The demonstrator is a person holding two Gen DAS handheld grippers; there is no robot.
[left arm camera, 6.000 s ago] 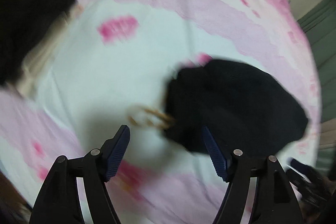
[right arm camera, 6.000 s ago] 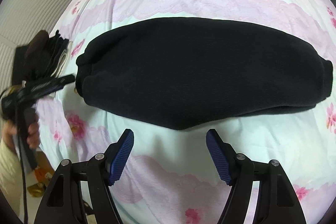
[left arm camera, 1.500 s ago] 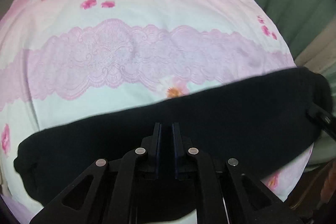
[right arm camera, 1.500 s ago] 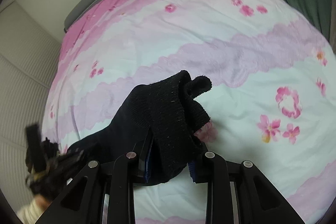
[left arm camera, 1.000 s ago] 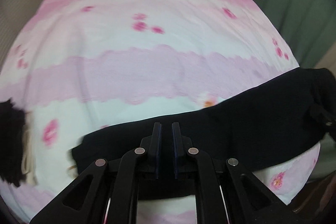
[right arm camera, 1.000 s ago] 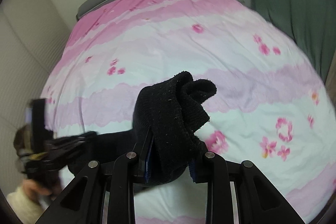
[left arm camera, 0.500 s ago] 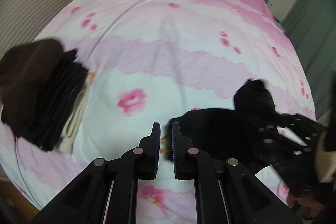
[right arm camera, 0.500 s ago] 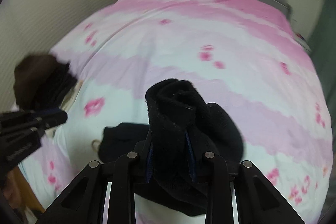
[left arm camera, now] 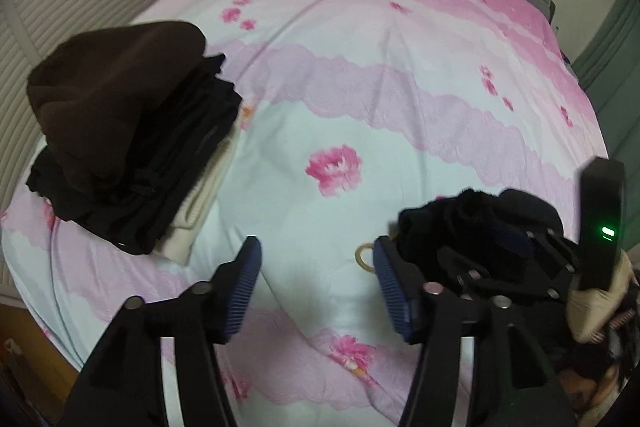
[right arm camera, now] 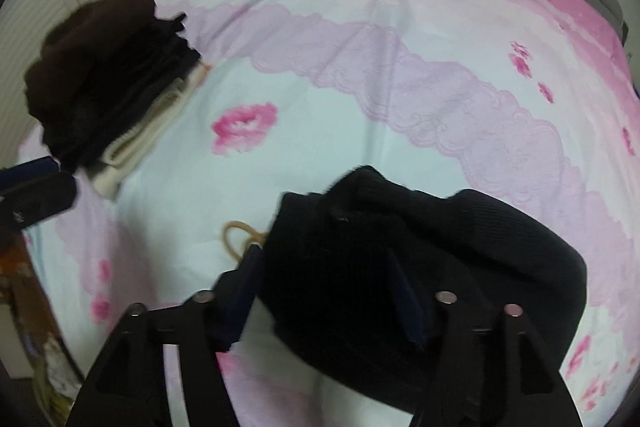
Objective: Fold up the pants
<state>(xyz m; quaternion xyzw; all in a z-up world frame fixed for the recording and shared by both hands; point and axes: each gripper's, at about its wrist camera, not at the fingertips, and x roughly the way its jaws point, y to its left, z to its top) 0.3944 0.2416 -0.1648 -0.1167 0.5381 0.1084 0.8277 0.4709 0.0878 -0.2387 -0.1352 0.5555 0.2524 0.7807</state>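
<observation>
Black ribbed knit pants (right arm camera: 420,259) lie bunched in a thick folded bundle on the pink and pale blue flowered bedspread (right arm camera: 360,107), down at five o'clock in my right wrist view and at three o'clock in my left. My right gripper (right arm camera: 328,291) has its jaws spread wide, with the cloth draped over and between the blue pads, so I judge they are parted and not pinching, though the fabric hides part of one pad. My left gripper (left arm camera: 316,287) is clear of the cloth, jaws wide and holding nothing, hanging over bare bedspread just beside the bundle. A tan drawstring loop (right arm camera: 240,239) pokes out from the bundle's edge at nine o'clock.

A stack of folded dark and cream clothes (left arm camera: 128,147) topped by a brown garment sits well apart at ten o'clock.

I judge the folding itself nearly done: the pants are doubled over and being let go. The next move calls for drawing my right jaws out without dragging the top layer, then flattening the bundle or taking it to the stack. The loose cord could snag on a pad.
</observation>
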